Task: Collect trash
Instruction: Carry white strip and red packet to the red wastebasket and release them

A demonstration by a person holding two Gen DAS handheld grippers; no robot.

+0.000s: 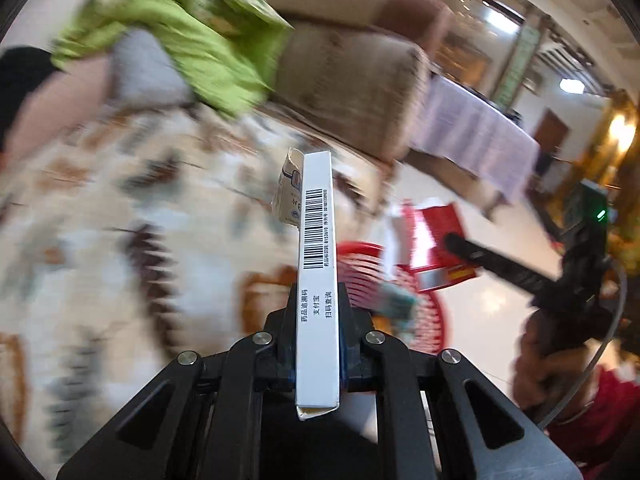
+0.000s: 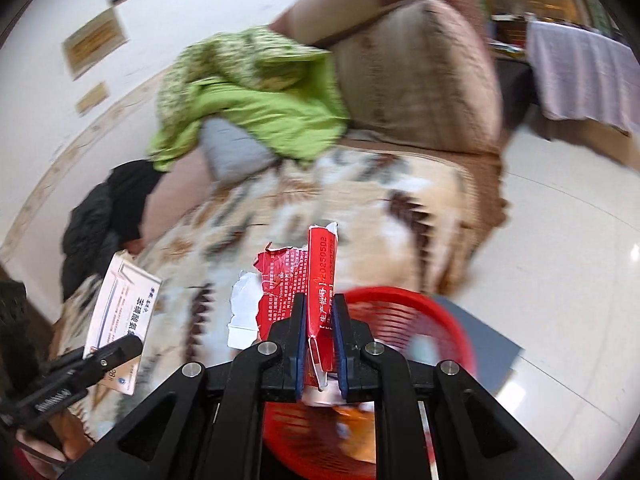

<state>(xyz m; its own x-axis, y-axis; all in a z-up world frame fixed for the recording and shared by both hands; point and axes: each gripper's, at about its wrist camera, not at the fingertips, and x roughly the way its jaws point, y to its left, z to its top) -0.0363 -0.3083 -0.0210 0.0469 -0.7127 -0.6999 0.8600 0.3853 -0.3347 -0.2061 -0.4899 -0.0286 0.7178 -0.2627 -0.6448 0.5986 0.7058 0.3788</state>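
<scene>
My left gripper [image 1: 318, 300] is shut on a flat white medicine box [image 1: 318, 248] with a barcode, held edge-on above the patterned sofa blanket. My right gripper [image 2: 320, 304] is shut on a torn red carton [image 2: 322, 280], held over the rim of a red plastic basket [image 2: 404, 312]. In the left wrist view the basket [image 1: 360, 268] lies to the right with the red carton [image 1: 436, 240] and the right gripper [image 1: 452, 240] above it. In the right wrist view the white box [image 2: 120, 312] and the left gripper [image 2: 132, 342] show at lower left.
A brown sofa [image 2: 420, 76] carries a cream patterned blanket [image 2: 360, 200], a green cloth [image 2: 256, 104], a grey pillow [image 2: 232, 152] and a black garment [image 2: 100, 216]. A table with a pale cloth [image 1: 472, 132] stands beyond on the shiny tiled floor [image 2: 560, 240].
</scene>
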